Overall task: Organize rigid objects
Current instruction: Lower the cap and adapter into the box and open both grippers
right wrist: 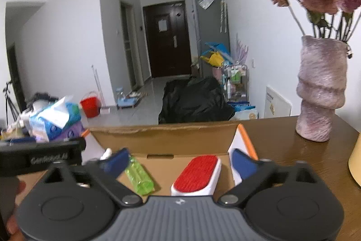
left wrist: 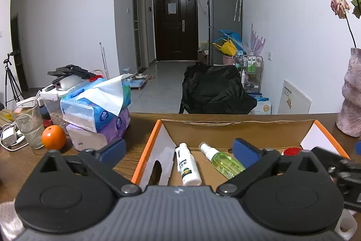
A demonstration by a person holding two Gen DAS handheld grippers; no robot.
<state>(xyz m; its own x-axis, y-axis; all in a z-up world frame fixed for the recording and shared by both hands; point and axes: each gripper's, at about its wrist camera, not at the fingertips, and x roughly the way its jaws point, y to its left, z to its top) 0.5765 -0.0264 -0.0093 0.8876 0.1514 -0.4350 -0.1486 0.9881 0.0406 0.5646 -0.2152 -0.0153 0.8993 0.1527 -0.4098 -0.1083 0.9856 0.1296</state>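
Lint brush (right wrist: 196, 174) in box (right wrist: 162, 139), between spread right tongs (right wrist: 180, 160).

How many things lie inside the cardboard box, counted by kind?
Spray bottles: 2, the white bottle and the green bottle.
Lint brushes: 1, the red brush.
Total: 3 inside the cardboard box.
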